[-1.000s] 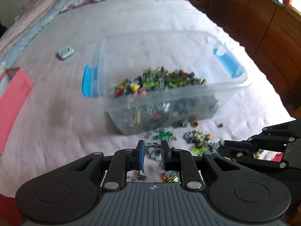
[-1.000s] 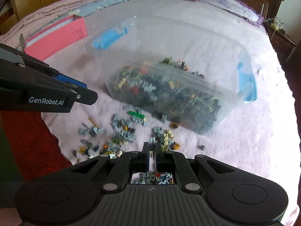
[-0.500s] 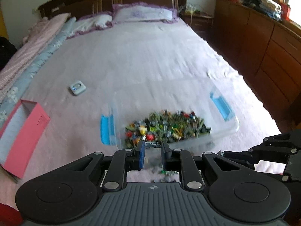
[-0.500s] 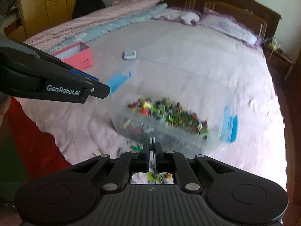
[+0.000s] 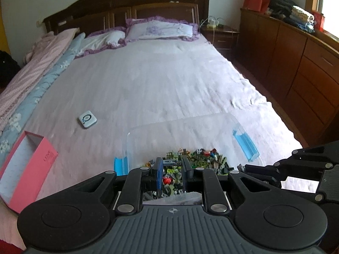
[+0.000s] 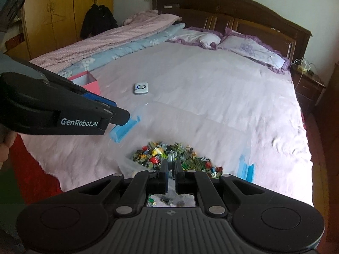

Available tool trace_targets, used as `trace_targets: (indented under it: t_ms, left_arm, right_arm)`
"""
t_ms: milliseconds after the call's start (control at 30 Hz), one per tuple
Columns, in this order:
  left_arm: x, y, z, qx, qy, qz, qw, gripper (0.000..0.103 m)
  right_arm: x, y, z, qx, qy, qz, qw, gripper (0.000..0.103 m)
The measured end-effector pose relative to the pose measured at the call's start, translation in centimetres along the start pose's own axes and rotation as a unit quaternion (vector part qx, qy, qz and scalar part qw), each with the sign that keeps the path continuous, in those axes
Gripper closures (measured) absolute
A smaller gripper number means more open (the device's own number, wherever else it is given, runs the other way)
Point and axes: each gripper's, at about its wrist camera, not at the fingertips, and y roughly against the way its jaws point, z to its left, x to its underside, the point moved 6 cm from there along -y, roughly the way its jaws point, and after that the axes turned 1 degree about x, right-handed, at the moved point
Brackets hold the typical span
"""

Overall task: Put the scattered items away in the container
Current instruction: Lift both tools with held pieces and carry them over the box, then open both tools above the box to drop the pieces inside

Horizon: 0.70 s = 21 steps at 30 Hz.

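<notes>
While above clear bin (image 5: 211,124) | left hand-held gripper (image 5: 172,162) clamps grey brick (image 5: 170,160) | right hand-held gripper (image 6: 171,162) closed on thin piece (image 6: 170,158)

Both wrist views angled down over the bed (image 5: 169,89); shared: clear bin (image 5: 211,127).

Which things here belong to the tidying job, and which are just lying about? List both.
Part of the job:
- clear plastic bin with blue handles
- small building bricks piled in it
- left claw, holding a small grey piece
- right claw, shut on a thin piece

Just lying about:
- pink box
- small white device
- pillows
- folded quilts
</notes>
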Motion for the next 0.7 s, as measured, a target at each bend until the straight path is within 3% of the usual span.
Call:
trace_targets:
  t_ms: [300, 400, 700]
  left_arm:
    - [-2.5, -1.9, 0.8, 0.003, -0.002, -0.005, 1.0000, 0.083]
    - [-2.9, -2.8, 0.8, 0.006, -0.005, -0.001, 1.0000, 0.083]
    - [-3.8, -5.3, 1.5, 0.008, -0.006, 0.015, 0.9998, 0.083]
  right_arm:
    - [-3.7, 1.8, -2.0, 0.017, -0.011, -0.006, 1.000, 0.097]
    - [-2.4, 5.8, -2.1, 0.022, -0.015, -0.005, 1.000, 0.097]
    - [-0.4, 9.8, -2.9, 0.031, -0.032, 0.006, 0.999, 0.097]
